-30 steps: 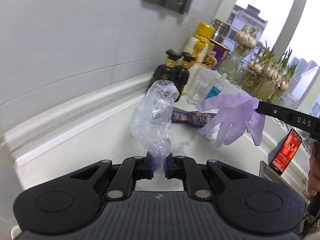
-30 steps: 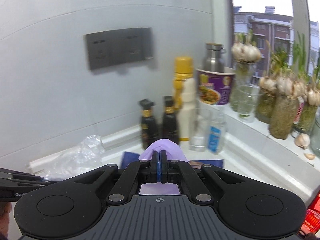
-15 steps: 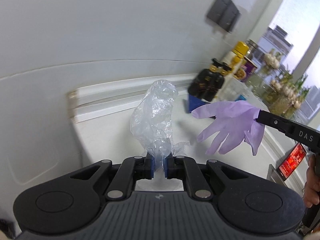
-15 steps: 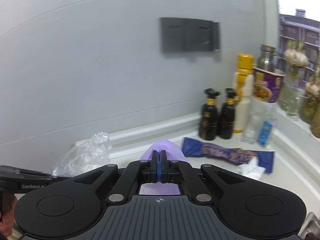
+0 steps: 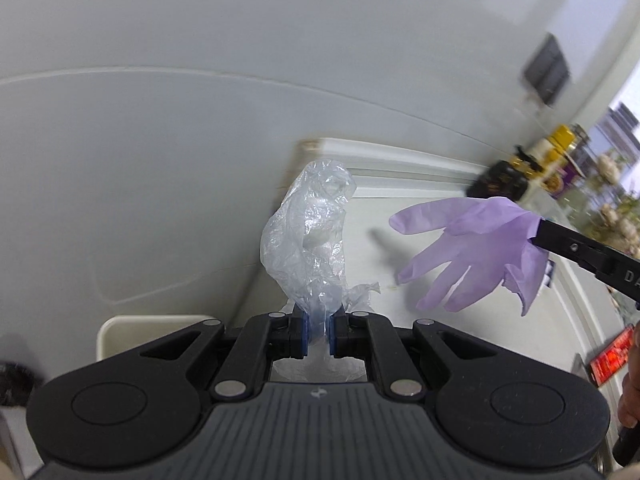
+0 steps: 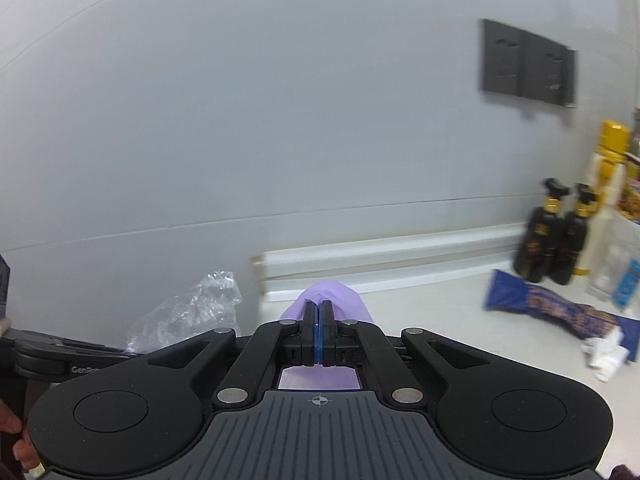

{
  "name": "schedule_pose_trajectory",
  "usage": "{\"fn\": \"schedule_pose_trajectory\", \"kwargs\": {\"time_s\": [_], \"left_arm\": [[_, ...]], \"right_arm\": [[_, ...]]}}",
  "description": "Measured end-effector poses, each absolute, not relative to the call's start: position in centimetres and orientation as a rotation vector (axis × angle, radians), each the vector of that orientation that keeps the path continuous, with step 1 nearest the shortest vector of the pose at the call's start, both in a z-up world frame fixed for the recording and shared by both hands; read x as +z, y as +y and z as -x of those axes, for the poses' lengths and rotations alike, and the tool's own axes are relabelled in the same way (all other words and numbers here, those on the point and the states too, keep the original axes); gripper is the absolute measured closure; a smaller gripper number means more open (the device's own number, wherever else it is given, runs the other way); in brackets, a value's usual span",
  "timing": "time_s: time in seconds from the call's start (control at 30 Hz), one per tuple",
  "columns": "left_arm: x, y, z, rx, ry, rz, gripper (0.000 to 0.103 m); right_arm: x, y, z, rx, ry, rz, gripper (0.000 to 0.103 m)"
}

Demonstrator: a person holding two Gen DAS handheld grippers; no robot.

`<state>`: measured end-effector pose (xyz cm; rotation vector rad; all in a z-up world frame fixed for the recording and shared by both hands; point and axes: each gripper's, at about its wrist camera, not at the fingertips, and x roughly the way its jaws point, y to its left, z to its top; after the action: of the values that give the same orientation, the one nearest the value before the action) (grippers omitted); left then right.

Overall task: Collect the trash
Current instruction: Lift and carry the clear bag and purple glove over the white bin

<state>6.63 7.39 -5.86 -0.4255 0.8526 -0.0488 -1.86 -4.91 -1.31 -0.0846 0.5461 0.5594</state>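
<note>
Plastic wrap (image 5: 310, 236): clear, crumpled, pinched upright in the left gripper (image 5: 318, 336), centre of its frame.
Glove (image 5: 472, 248): purple, limp, clamped at the cuff by the right gripper (image 6: 319, 334), right of the wrap.
Step in hand: carrying both pieces off the counter (image 6: 460, 312), judging by the cream bin (image 5: 160, 330) at lower left.
Next move: hold each piece over the bin, then release.
Left behind: blue wrapper (image 6: 560, 308) and white tissue (image 6: 604, 354), far right.

Your left gripper (image 5: 318, 330) and right gripper (image 6: 319, 330) are matte black, with ribbed grey housings, round silver screws, blue pads (image 6: 317, 344) inside the fingers, and white lettering alongside.
</note>
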Motion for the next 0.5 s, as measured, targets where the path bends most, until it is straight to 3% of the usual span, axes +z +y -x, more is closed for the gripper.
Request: {"fn": "schedule_pose_trajectory", "kwargs": {"time_s": [0.5], "left_arm": [[-10.5,13.9,-3.0,0.167,0.965,0.494,0.095]], "right_arm": [[-4.5,5.0,2.8,0.782,0.634,0.218,0.103]]}}
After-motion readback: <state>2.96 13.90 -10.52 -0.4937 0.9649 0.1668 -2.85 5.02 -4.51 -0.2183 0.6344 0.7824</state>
